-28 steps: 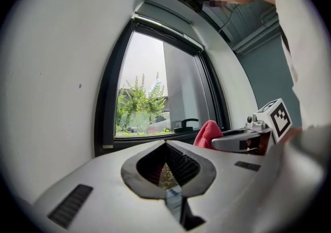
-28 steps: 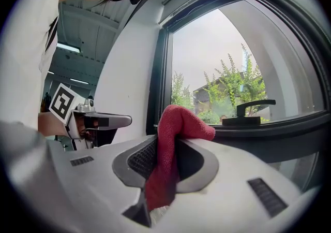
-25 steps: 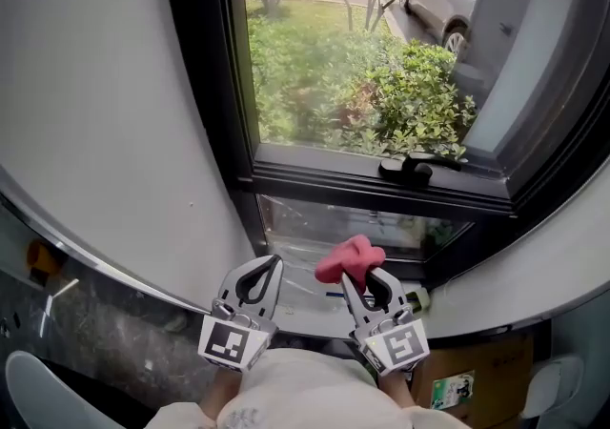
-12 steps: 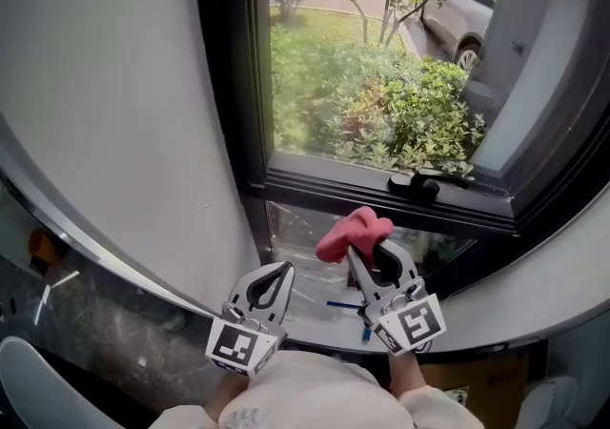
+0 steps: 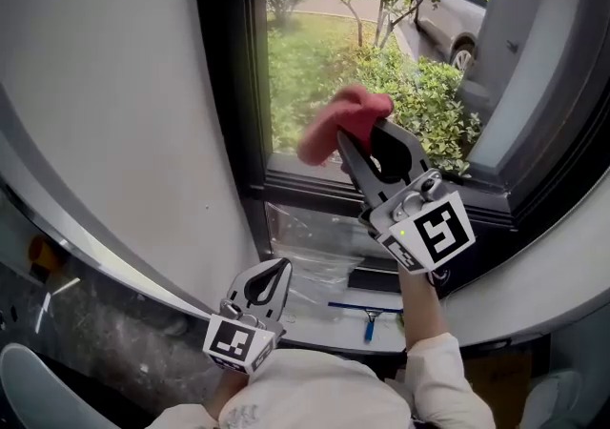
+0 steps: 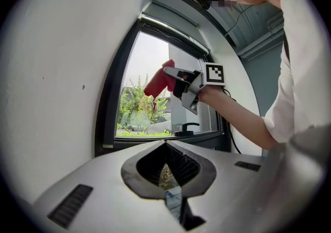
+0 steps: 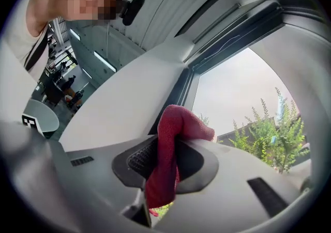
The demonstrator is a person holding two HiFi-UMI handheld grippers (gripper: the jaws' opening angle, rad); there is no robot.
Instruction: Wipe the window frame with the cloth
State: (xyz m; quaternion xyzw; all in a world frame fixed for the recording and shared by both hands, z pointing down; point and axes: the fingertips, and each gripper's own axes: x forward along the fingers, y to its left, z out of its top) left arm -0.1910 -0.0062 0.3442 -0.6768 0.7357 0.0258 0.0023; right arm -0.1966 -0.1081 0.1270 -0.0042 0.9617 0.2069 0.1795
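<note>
My right gripper (image 5: 345, 136) is raised in front of the window glass, shut on a red cloth (image 5: 338, 120) that bunches over its tips. In the right gripper view the red cloth (image 7: 168, 159) hangs pinched between the jaws, with the black window frame (image 7: 178, 95) beyond. The black window frame (image 5: 224, 84) runs up the left side and across the sill bar (image 5: 315, 184). My left gripper (image 5: 272, 276) stays low near the sill, jaws closed with nothing between them. From the left gripper view the right gripper (image 6: 170, 75) and cloth (image 6: 156, 83) show against the pane.
A black window handle (image 5: 448, 170) sits on the lower frame bar at right. A blue-handled tool (image 5: 367, 313) lies on the sill below, beside clear plastic film (image 5: 305, 246). White wall (image 5: 114, 112) flanks the frame on the left.
My right gripper has lifted the red cloth from sill height up in front of the glass. The left gripper has stayed about where it was.
</note>
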